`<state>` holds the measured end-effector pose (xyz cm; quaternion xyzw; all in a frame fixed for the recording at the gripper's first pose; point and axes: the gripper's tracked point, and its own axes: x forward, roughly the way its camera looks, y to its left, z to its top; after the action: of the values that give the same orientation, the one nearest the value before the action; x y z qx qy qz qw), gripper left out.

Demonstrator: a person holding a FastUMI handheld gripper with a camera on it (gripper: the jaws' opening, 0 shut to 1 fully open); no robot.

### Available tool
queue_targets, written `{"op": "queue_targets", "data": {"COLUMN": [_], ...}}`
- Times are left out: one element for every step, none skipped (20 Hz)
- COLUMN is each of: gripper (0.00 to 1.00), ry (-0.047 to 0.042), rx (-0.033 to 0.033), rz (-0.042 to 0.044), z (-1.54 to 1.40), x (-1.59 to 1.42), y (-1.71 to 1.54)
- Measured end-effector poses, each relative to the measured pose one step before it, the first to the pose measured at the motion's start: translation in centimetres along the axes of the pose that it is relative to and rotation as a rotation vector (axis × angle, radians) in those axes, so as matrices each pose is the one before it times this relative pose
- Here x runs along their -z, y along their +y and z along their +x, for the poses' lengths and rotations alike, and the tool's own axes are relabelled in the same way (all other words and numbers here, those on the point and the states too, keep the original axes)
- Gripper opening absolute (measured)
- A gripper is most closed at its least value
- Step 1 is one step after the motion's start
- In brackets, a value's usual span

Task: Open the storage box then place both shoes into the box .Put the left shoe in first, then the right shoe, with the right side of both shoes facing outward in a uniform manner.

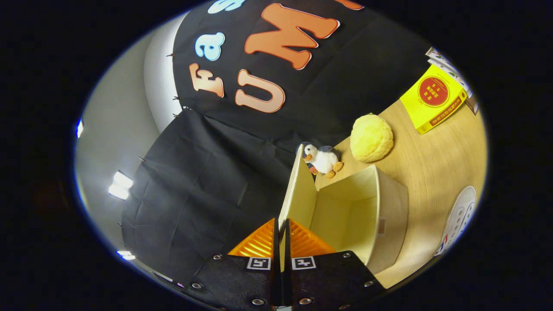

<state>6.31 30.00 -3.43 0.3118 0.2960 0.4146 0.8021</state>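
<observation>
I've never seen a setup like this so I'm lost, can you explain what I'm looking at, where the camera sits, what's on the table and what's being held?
A person carries a hand-held gripper, a two-finger clamp, and the fisheye camera rides on it, looking forward along the fingers. The view is tilted. The fingers are closed on the thin edge of the storage box lid, which stands swung open. Beside it is the open storage box, with nothing visible inside. Beyond it on the wooden table sit a plush penguin, a bumpy yellow ball and a yellow book. A white remote-like pad lies past the box.

tongs (281, 246): ribbed pads, blk mounts (screws, square markers)
</observation>
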Motion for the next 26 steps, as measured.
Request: {"op": "queue_targets", "data": {"gripper": [0.03, 0.03, 0.03, 0.03, 0.03, 0.03, 0.03, 0.05, 0.09, 0.09, 0.11, 0.12, 0.17, 0.23, 0.38, 0.48, 0.67, 0.74, 0.89, 0.96, 0.98, 0.98, 0.98, 0.98, 0.98, 0.98], "ry": [-0.00049, -0.00192, -0.00219, -0.0003, 0.00573, 0.00649, 0.00593, 0.00935, 0.01003, 0.01067, 0.0156, 0.01455, 0.01086, 0.01021, 0.00692, 0.00447, 0.00388, 0.01029, 0.01061, 0.00712, 0.00126, -0.00058, -0.00231, -0.00177, -0.00411, -0.00689], "rx": [-0.0027, -0.00813, -0.00074, -0.00368, -0.00251, -0.00127, 0.00639, 0.00905, 0.00588, 0.00334, 0.00578, 0.0157, 0.01645, 0.01669, 0.01936, 0.01051, 0.00386, 0.00555, 0.01409, 0.01477, 0.02027, 0.0162, 0.01048, 0.01159, 0.01634, 0.02008], "rz": [-0.00531, -0.00907, -0.00614, -0.00535, -0.00325, -0.00434, -0.01188, -0.0204, -0.0231, -0.01945, -0.02195, -0.02362, -0.02368, -0.02297, -0.02206, -0.01652, -0.00898, -0.00401, -0.0085, -0.01254, -0.0119, -0.01068, -0.0065, -0.0021, -0.00311, -0.00319], "z": [0.857, 0.86, 1.056, 1.068, 1.066, 1.025, 1.065, 0.996, 1.076, 0.822, 0.986, 0.841, 0.815, 0.595, 0.719, 0.444, 0.413, 0.207, 0.539, 0.006, -0.084, -0.259, -0.226, -0.159, -0.243, -0.513], "x": [0.088, 0.085, 0.095, 0.163, 0.344, 0.443, 0.452, 0.496, 0.456, 0.539, 0.49, 0.644, 0.395, 0.492, 0.48, 0.369, 0.282, 0.38, 0.311, 0.384, 0.027, 0.311, -0.031, 0.086, -0.226, -0.195], "y": [1.103, 1.238, 0.945, 1.068, 1.003, 0.925, 0.595, 0.653, 0.601, 0.638, 0.605, 0.245, 0.018, -0.026, -0.194, -0.028, 0.043, 0.058, -0.424, -0.377, -0.524, -0.329, -0.501, -0.503, -0.806, -0.803]}}
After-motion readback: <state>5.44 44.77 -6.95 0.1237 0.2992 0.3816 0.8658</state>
